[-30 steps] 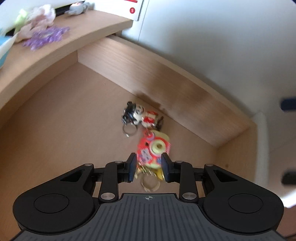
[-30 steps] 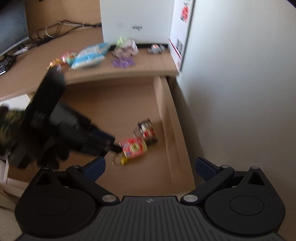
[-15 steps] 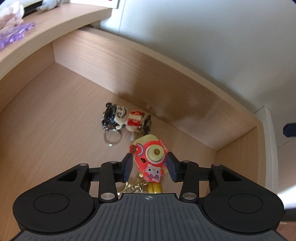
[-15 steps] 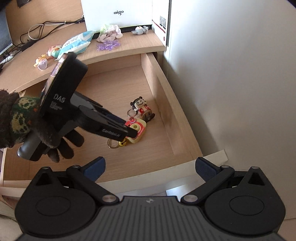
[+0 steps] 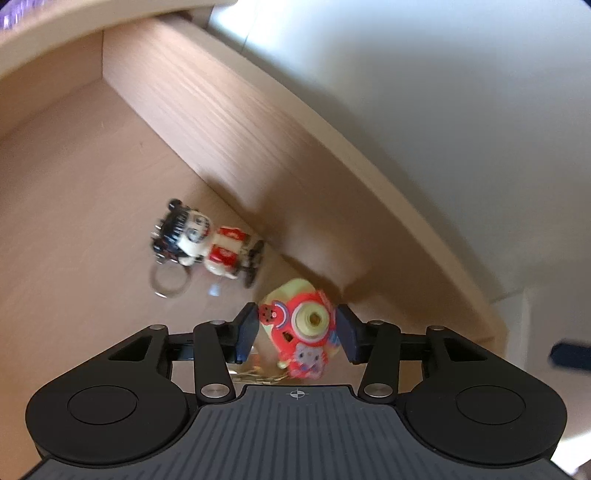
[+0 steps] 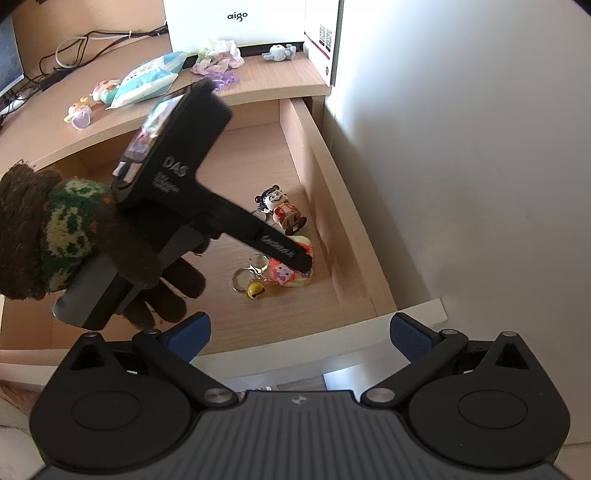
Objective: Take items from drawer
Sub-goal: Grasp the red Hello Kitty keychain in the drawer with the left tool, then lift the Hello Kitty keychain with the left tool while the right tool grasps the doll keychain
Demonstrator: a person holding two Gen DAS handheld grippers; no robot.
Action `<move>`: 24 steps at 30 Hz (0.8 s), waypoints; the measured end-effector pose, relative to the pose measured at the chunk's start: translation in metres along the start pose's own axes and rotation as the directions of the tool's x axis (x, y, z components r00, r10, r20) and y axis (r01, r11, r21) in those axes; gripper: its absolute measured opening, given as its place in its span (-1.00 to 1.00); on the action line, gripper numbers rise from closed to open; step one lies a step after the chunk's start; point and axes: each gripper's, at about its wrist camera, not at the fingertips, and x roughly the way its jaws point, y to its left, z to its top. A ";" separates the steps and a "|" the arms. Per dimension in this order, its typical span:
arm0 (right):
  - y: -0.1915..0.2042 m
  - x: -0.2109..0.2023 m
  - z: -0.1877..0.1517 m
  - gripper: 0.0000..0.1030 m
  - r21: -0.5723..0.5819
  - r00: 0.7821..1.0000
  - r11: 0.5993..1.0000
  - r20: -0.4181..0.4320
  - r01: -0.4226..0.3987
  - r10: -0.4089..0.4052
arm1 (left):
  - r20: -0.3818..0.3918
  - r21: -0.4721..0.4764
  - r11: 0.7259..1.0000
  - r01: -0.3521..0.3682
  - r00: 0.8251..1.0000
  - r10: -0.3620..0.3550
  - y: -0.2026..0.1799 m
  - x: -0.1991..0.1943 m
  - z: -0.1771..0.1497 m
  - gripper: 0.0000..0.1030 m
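Note:
The wooden drawer is pulled out. A red and yellow toy-camera keychain lies on its floor near the right side wall, with its key ring and yellow bell beside it. A little figure keychain, with black hair and a red outfit, lies just beyond. My left gripper, held by a gloved hand, is open with one pad close on each side of the camera toy. My right gripper hangs wide open and empty over the drawer's front edge.
The desk top behind the drawer carries a blue-white packet, small toys, a purple trinket, a grey figure and a white box. A white wall runs along the drawer's right side.
My left gripper has moved forward and its jaws have widened; the camera toy, once ahead of the fingertips, now sits between them. The right gripper has drawn back from the drawer.

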 end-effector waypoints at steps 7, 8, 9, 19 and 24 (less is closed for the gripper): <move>-0.006 0.006 0.004 1.00 -0.014 1.000 1.000 -0.005 0.003 -0.003 | -0.034 0.058 0.998 0.021 0.999 -0.019 -0.014 0.010 0.001 -0.10; -0.007 0.008 0.005 1.00 -0.015 1.000 1.000 -0.009 0.002 -0.002 | -0.034 0.078 0.997 0.006 0.999 -0.003 -0.017 0.011 0.002 -0.11; -0.008 0.010 0.007 1.00 -0.016 1.000 1.000 -0.013 0.001 -0.001 | -0.039 0.101 0.995 -0.008 0.999 0.012 -0.021 0.013 0.002 -0.09; -0.008 0.017 0.019 1.00 -0.074 1.000 0.997 -0.016 -0.021 0.020 | -0.090 0.142 0.989 -0.037 0.995 0.050 -0.023 0.016 0.008 -0.12; -0.007 0.021 0.028 1.00 -0.117 0.999 0.992 -0.012 -0.042 0.041 | -0.056 0.101 0.988 -0.118 0.991 0.125 -0.001 -0.002 0.000 -0.12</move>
